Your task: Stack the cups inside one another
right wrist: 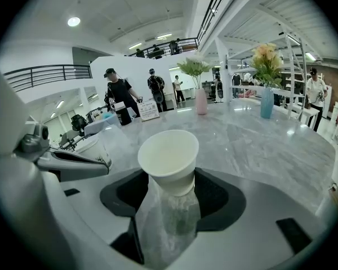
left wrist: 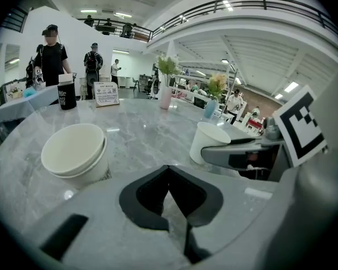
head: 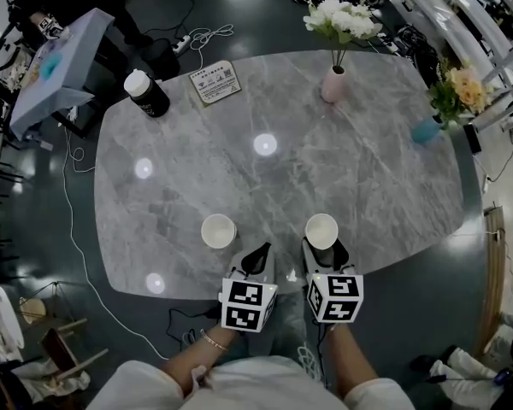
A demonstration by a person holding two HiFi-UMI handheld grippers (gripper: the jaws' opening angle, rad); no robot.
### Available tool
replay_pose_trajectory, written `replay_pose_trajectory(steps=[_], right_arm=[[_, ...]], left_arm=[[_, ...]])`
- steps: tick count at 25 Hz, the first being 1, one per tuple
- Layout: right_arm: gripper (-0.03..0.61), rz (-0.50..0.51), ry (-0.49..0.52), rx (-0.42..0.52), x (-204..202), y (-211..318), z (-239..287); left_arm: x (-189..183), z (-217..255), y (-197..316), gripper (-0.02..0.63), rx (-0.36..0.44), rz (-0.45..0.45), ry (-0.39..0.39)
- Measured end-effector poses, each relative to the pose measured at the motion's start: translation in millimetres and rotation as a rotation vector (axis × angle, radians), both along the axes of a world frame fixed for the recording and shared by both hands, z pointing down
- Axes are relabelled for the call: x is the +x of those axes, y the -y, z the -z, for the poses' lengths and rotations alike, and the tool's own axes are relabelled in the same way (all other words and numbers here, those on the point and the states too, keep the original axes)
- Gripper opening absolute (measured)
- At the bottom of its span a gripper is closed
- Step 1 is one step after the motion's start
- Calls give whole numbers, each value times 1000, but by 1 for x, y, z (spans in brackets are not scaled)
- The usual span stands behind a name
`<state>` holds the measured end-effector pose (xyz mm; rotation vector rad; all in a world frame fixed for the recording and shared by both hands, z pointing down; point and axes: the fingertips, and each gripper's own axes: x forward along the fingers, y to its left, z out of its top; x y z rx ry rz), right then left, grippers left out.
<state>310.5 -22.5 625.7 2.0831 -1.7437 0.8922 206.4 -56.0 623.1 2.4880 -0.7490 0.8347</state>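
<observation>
1. In the head view, we lose the lower wall of the cup [head: 321, 229] between the jaws of the right gripper [head: 324, 248].
2. Far ahead of the left gripper [head: 261, 253], print on the card [head: 215, 83] is too small for us to read.

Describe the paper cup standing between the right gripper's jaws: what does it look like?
The paper cup is plain white, with a rolled rim, walls tapering down to a narrower base, and nothing visible inside. It stands upright, mouth up, on the grey marbled table near the person's edge. The right gripper has it between its jaws, whose dark pads seem to press its lower sides. Nothing else touches it; a second cup stands apart to its left.
</observation>
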Motion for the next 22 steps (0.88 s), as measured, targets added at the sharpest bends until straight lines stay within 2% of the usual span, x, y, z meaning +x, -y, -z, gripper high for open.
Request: replay_pose_trajectory(steps=[11,22], right_arm=[[232,12,-18,31,-9,4,24],[232,75,-46,73,-30,25,53]], left_arm=[[-6,22,0,-5,29,6,-29],[-25,51,18,-5,76,80,-80]])
